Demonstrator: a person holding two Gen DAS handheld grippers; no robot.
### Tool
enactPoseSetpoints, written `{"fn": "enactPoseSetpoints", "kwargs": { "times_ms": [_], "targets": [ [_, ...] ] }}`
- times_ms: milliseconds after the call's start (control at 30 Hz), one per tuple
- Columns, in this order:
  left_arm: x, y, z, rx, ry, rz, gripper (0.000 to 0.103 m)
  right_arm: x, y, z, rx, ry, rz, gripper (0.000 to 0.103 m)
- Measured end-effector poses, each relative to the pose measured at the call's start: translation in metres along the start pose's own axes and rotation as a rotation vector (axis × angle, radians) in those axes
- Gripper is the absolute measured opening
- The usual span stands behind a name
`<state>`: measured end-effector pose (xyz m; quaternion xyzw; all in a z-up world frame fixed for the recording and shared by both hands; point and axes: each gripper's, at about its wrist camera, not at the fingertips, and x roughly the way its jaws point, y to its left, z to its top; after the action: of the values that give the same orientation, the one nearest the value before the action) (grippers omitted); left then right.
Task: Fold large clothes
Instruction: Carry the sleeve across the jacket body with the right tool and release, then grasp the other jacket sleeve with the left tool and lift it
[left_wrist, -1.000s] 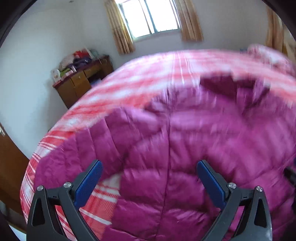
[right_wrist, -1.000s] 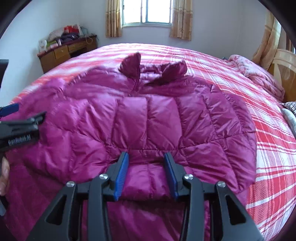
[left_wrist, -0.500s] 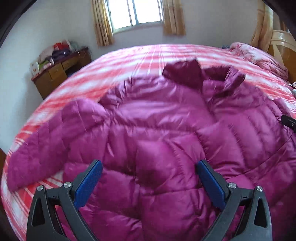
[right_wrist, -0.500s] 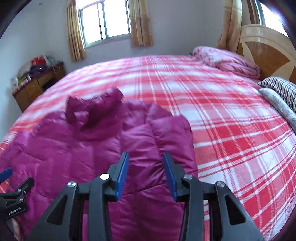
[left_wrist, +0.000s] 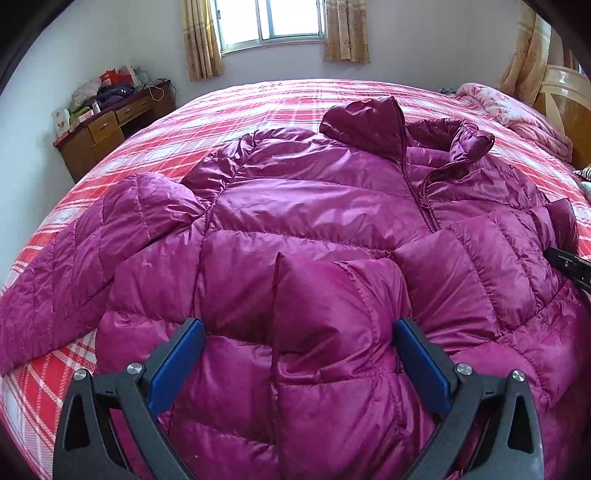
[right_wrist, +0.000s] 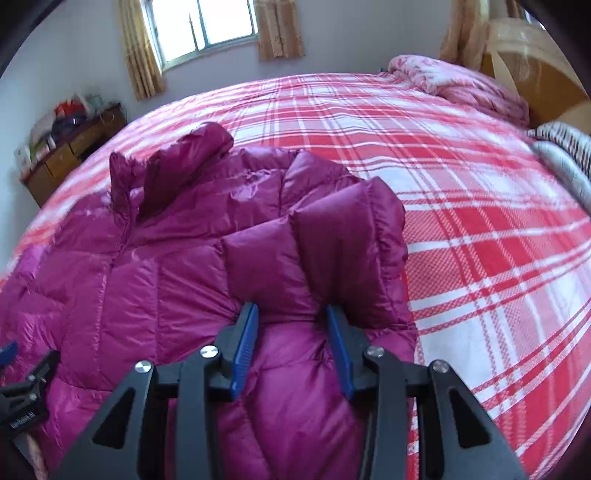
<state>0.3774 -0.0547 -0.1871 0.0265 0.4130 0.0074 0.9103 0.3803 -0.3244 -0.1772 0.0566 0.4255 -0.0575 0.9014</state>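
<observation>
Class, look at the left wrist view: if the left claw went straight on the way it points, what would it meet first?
Most likely the magenta puffer jacket: the left claw, jaws wide apart, points down at a raised fold of it. How close the fold is cannot be judged.

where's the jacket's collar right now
In the left wrist view the collar stands up at the far end of the magenta jacket, towards the window; it appears upper left in the right wrist view.

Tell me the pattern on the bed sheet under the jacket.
Red, pink and white plaid on the bed sheet; the right wrist view shows it best.
</observation>
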Motion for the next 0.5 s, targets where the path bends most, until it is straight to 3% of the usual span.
{"fn": "enactPoseSetpoints", "kwargs": {
  "times_ms": [67,133,167,233,367,500],
  "targets": [
    [0.0,0.002,-0.001,-0.011,-0.002,-0.01,0.102,-0.018,0.005,0.001,0.002,-0.024,-0.035,0.041],
    [-0.001,0.002,-0.002,-0.013,-0.008,-0.01,0.102,-0.048,0.014,0.0,0.025,-0.097,0.008,0.044],
    [-0.002,0.002,-0.003,-0.011,-0.012,-0.005,0.102,-0.061,0.023,-0.001,0.01,-0.122,0.024,0.051],
    [-0.002,-0.001,-0.003,-0.002,-0.017,0.008,0.102,-0.071,0.041,-0.004,-0.03,-0.142,0.055,0.056],
    [-0.003,-0.001,-0.003,-0.004,-0.017,0.004,0.102,-0.055,0.073,-0.018,-0.087,-0.072,0.122,0.055],
    [-0.003,0.0,-0.004,-0.011,-0.017,-0.004,0.102,-0.028,0.082,-0.037,-0.109,-0.013,0.103,0.056]
  ]
}}
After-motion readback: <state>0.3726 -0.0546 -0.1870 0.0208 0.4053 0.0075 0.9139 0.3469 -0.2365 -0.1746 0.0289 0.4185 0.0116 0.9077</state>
